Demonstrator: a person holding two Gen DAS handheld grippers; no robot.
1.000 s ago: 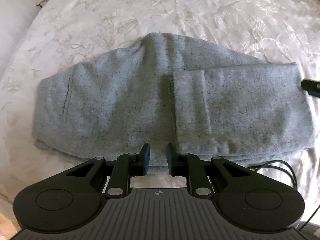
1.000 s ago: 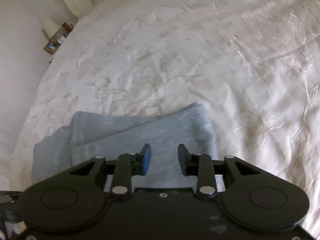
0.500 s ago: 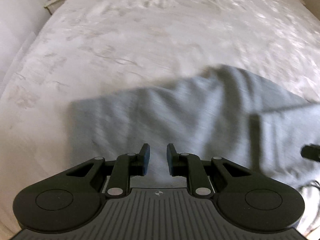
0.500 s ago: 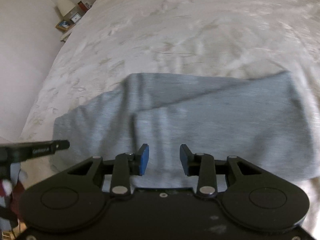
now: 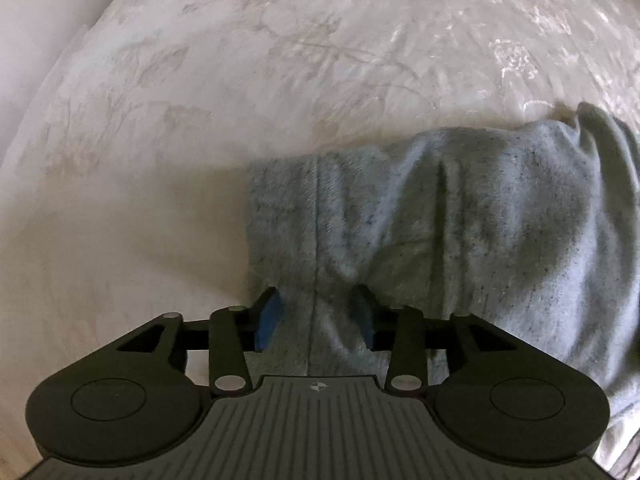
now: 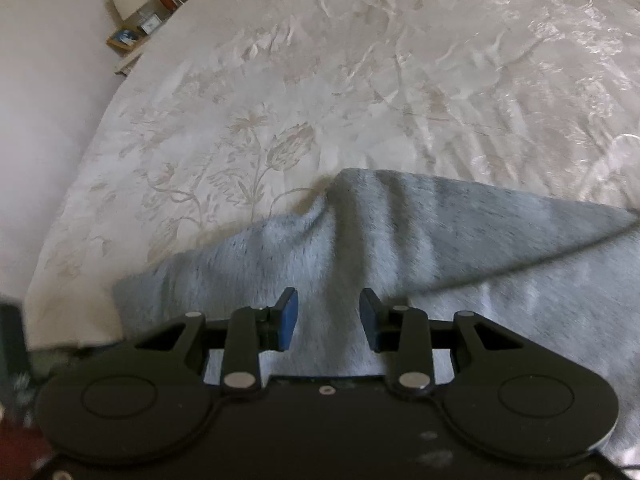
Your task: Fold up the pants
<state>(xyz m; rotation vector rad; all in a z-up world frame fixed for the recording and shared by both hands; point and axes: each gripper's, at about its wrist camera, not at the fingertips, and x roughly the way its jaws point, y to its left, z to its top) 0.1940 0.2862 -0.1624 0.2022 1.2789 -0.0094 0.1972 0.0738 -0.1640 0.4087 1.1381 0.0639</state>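
Observation:
The grey pants (image 5: 460,220) lie partly folded on the white floral bedspread (image 5: 280,60). My left gripper (image 5: 318,317) is open, low over the pants' left end, its fingers straddling the waistband seam near the front edge. In the right wrist view the pants (image 6: 400,240) fill the lower half, with a raised fold running toward the camera. My right gripper (image 6: 328,320) is open, its fingers on either side of that fold near the front edge. Whether either gripper touches the cloth I cannot tell.
The bedspread (image 6: 360,80) stretches far behind the pants. A bedside shelf (image 6: 140,28) with small items and a lamp stands at the far left by the wall. The bed's left edge drops off beside the pants' left end.
Both grippers have dropped down close to the pants' front edge. The left one moved to the left end and opened wider. The right one moved left to the middle fold.

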